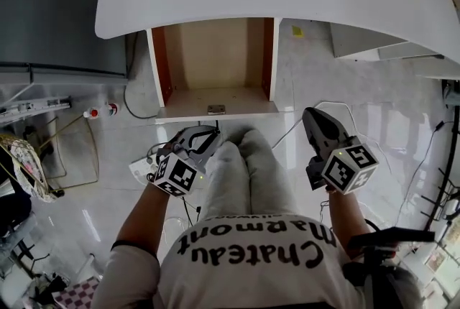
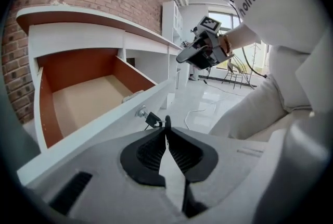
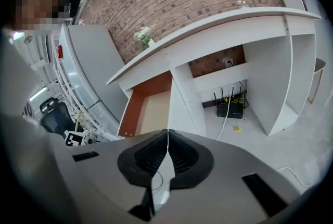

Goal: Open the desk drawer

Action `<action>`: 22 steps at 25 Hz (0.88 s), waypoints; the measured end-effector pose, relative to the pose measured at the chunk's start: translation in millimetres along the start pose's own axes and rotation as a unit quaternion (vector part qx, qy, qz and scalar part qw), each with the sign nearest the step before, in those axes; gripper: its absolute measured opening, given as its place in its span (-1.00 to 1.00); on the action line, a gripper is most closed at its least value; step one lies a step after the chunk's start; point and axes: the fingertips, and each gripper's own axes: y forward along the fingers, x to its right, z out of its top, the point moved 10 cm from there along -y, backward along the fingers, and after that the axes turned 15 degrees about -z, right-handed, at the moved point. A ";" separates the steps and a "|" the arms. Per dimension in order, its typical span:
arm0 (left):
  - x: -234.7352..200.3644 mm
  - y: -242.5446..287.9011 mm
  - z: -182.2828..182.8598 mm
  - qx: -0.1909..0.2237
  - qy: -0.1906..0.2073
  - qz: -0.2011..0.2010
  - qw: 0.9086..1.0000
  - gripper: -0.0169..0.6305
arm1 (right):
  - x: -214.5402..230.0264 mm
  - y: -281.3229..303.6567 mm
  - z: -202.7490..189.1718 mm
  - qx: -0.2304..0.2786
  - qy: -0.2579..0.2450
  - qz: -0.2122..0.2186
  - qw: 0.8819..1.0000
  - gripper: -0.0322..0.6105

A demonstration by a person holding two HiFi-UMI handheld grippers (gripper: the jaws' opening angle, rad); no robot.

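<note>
Left hand-held gripper [image 1: 208, 135], right hand-held gripper [image 1: 313, 116], both closed.

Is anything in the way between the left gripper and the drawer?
No, nothing visible. The left gripper hangs right in front of the open drawer, beside its little key.

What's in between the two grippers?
The person's knees, in light grey trousers, sit between the left gripper and the right gripper. The head view shows this. Both grippers' jaws are shut and hold nothing.
</note>
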 end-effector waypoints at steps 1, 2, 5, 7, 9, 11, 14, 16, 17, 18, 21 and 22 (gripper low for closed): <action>0.9 -4.3 3.2 0.002 -0.009 0.003 1.000 -0.87 | -3.2 -7.0 2.2 -0.005 -0.001 0.001 1.000 -0.86; 1.4 -8.8 7.7 0.003 -0.018 0.009 1.000 -0.87 | -6.2 -14.0 4.5 -0.008 0.000 0.002 1.000 -0.86; 1.6 -18.8 23.5 -0.008 -0.041 0.029 0.999 -0.87 | -15.0 -33.4 12.4 -0.016 0.007 0.002 1.000 -0.86; 5.0 -22.2 27.9 -0.013 -0.062 0.035 0.997 -0.87 | -22.6 -45.4 15.9 -0.023 0.012 0.006 1.000 -0.86; 8.9 -26.6 28.4 -0.009 -0.088 0.040 0.995 -0.87 | -30.4 -57.5 19.3 -0.027 0.008 0.011 1.000 -0.86; 9.7 -34.3 34.2 -0.001 -0.101 0.057 0.993 -0.87 | -36.6 -68.4 24.8 -0.028 -0.002 0.014 1.000 -0.86; 10.0 -53.6 61.1 0.035 -0.109 0.079 0.990 -0.88 | -44.8 -84.3 34.8 -0.026 -0.003 0.018 0.999 -0.86; 15.1 -67.3 82.0 0.056 -0.104 0.086 0.989 -0.88 | -51.9 -96.2 42.1 -0.024 -0.003 0.021 0.999 -0.86; 19.4 -74.8 93.2 0.065 -0.099 0.089 0.989 -0.88 | -56.5 -103.2 46.3 -0.021 -0.002 0.023 1.000 -0.86; 24.1 -82.7 104.8 0.075 -0.093 0.093 0.988 -0.88 | -61.5 -110.4 51.0 -0.017 -0.002 0.025 1.000 -0.86; 33.8 -109.1 138.7 0.106 -0.078 0.108 0.985 -0.88 | -80.0 -127.7 67.8 0.003 -0.004 0.035 0.999 -0.86; 35.6 -118.7 149.3 0.119 -0.081 0.117 0.983 -0.88 | -86.9 -132.5 74.3 0.012 -0.004 0.038 0.999 -0.86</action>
